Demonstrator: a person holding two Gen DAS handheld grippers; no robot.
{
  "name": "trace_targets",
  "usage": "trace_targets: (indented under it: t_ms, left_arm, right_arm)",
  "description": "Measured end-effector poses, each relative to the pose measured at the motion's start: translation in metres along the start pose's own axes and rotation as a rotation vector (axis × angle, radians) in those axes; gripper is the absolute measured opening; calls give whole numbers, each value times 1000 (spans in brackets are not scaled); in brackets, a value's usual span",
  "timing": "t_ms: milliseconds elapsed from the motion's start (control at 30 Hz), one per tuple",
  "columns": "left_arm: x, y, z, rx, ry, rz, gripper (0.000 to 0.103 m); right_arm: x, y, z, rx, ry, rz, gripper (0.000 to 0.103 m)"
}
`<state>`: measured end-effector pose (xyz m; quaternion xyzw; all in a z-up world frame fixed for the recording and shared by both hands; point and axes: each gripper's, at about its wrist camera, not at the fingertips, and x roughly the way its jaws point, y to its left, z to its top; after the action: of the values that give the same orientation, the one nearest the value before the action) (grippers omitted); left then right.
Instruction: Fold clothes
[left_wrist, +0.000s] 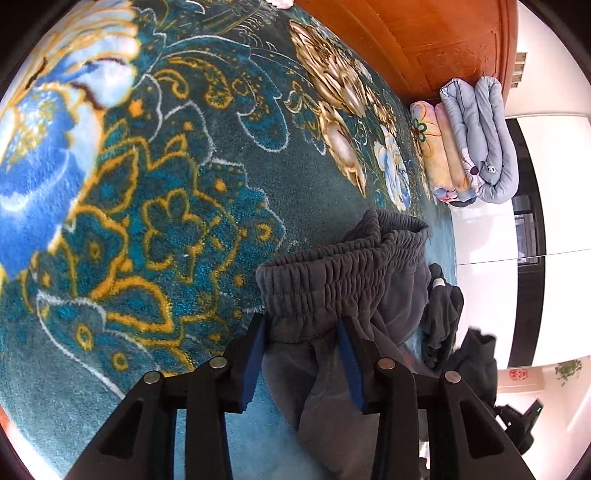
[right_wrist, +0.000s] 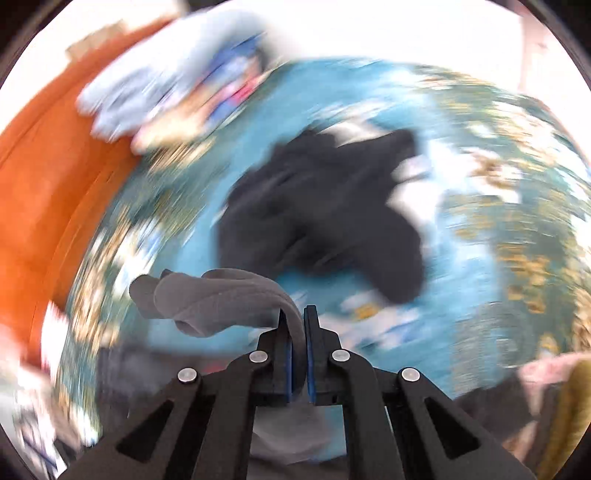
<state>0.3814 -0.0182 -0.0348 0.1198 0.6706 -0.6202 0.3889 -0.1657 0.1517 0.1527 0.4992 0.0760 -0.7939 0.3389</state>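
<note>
Grey sweatpants (left_wrist: 332, 280) with a gathered elastic waistband hang over the teal flowered blanket (left_wrist: 147, 184). My left gripper (left_wrist: 303, 332) is open, its blue-padded fingers (left_wrist: 255, 362) either side of the cloth just below the waistband. My right gripper (right_wrist: 298, 317) is shut on a fold of the same grey sweatpants (right_wrist: 207, 299), which bunch out to the left of the fingers. The right wrist view is heavily blurred. A dark garment (right_wrist: 325, 210) lies on the blanket (right_wrist: 480, 258) ahead of the right gripper; it also shows in the left wrist view (left_wrist: 443, 317).
An orange wooden headboard (left_wrist: 424, 40) stands along the far side. Folded quilts, light blue (left_wrist: 484, 136) and flowered (left_wrist: 436, 147), are stacked against it. White floor (left_wrist: 487, 295) lies beyond the blanket's edge. A pinkish and olive cloth (right_wrist: 554, 398) sits at lower right.
</note>
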Motion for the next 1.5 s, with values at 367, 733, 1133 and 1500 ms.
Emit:
trace_targets:
  t_ms: [367, 733, 1133, 1500]
  left_arm:
    - [0, 4, -2, -22, 2, -12, 42]
    - [3, 5, 1, -44, 4, -31, 42]
    - [2, -17, -2, 148, 22, 62, 48]
    - [17, -2, 6, 102, 71, 18, 57]
  right_arm:
    - [49, -103, -47, 329, 164, -115, 6]
    - [18, 51, -23, -148, 74, 19, 62]
    - [126, 301, -136, -1021, 348, 220, 66]
    - [196, 320, -121, -1016, 441, 187, 66]
